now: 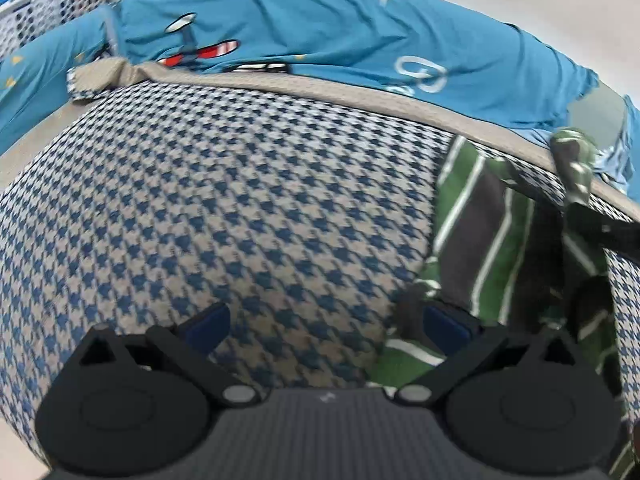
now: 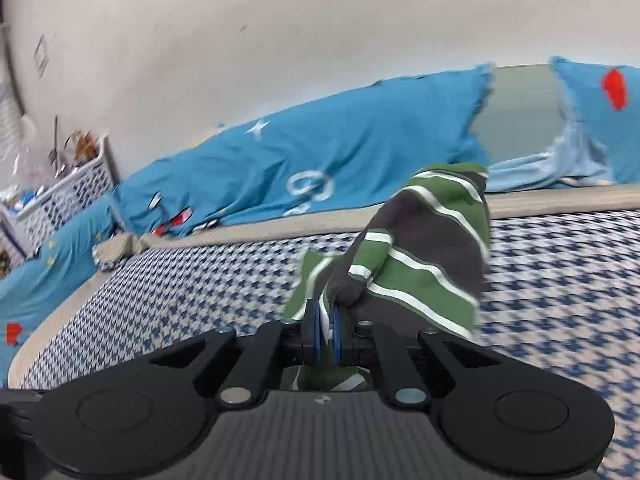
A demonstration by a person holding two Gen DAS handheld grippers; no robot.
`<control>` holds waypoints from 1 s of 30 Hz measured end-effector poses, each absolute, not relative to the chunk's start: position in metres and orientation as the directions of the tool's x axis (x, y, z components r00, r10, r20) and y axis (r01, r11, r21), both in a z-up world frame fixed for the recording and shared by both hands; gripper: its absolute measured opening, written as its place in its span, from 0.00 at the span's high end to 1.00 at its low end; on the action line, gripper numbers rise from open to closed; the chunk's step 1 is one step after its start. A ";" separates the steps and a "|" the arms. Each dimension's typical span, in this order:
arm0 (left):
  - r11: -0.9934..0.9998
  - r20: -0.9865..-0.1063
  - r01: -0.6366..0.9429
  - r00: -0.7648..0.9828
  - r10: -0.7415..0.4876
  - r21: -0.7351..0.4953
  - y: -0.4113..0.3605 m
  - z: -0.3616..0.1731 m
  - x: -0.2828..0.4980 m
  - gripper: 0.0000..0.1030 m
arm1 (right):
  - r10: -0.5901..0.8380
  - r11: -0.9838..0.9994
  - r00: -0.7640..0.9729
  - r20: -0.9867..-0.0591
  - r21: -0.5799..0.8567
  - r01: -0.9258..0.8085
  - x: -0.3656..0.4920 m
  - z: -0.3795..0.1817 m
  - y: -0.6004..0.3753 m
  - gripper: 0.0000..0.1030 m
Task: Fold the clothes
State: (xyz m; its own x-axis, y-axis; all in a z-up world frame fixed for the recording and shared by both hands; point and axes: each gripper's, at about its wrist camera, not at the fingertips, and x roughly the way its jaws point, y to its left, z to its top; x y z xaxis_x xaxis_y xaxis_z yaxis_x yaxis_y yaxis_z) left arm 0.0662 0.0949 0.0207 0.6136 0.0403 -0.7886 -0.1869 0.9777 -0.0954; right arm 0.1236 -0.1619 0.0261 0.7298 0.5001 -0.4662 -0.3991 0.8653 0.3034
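Right gripper (image 2: 326,330) jaws pinching striped garment (image 2: 424,264); left gripper (image 1: 326,326) jaws spread, empty.

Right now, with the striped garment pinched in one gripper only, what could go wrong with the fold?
1. The right gripper is shut on just a bunched edge of the green striped garment, so the cloth may slip out or stay crumpled.
2. The left gripper is open and holds nothing, so the garment hangs unevenly over the houndstooth cover.

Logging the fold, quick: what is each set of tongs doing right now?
Left tongs: open, holding nothing.
Right tongs: shut on the striped garment.
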 end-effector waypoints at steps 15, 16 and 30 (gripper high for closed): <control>0.967 -0.807 -0.227 0.589 0.043 -0.115 0.124 0.016 0.062 0.00 | 0.540 0.835 0.638 -0.549 0.253 -0.489 0.144 -0.022 -0.098 0.92; 0.967 -0.807 -0.228 0.589 0.043 -0.115 0.124 0.015 0.062 0.00 | 0.540 0.835 0.636 -0.551 0.255 -0.488 0.145 -0.023 -0.097 0.92; 0.961 -0.818 -0.249 0.574 0.045 -0.122 0.127 0.012 0.064 0.00 | 0.568 0.806 0.577 -0.587 0.254 -0.534 0.150 -0.027 -0.094 0.88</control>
State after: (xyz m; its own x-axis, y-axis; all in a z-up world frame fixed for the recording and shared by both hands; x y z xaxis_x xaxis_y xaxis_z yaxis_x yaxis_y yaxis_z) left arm 0.0642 0.1270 0.0120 0.5735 0.0447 -0.8180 -0.2490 0.9608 -0.1220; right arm 0.1503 -0.0942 -0.0271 0.5768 0.5677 -0.5874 -0.5345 0.8061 0.2542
